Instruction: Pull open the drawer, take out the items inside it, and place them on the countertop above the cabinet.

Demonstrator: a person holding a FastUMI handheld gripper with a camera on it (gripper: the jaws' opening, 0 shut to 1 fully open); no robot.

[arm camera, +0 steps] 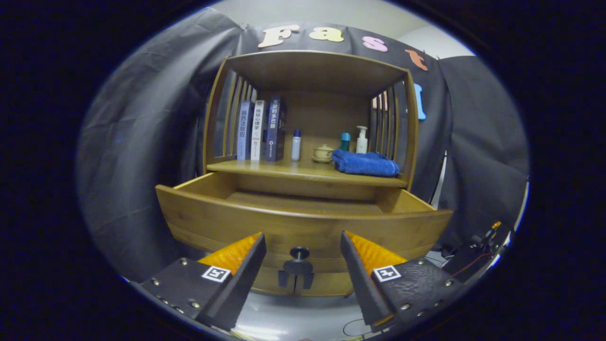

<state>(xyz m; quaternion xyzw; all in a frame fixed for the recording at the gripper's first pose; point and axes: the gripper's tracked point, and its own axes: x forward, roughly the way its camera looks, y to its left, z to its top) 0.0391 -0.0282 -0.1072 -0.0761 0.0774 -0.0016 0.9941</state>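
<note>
A wooden cabinet stands ahead, and its drawer [303,227] is pulled out toward me. The part of the drawer's floor that I can see is bare wood; the front panel hides the rest. A small dark knob [299,253] sits in the middle of the drawer front, just ahead of the gap between my fingers. My gripper [303,248] is open, with nothing between its fingers. On the countertop [284,169] above the drawer lies a folded blue towel [365,163], to the right.
On the countertop stand three books [259,130] at the left, a white bottle with a blue cap [296,145], a small lidded cup [324,153], a teal bottle [345,141] and a pump bottle [361,139]. Cables and gear [478,246] lie at the lower right.
</note>
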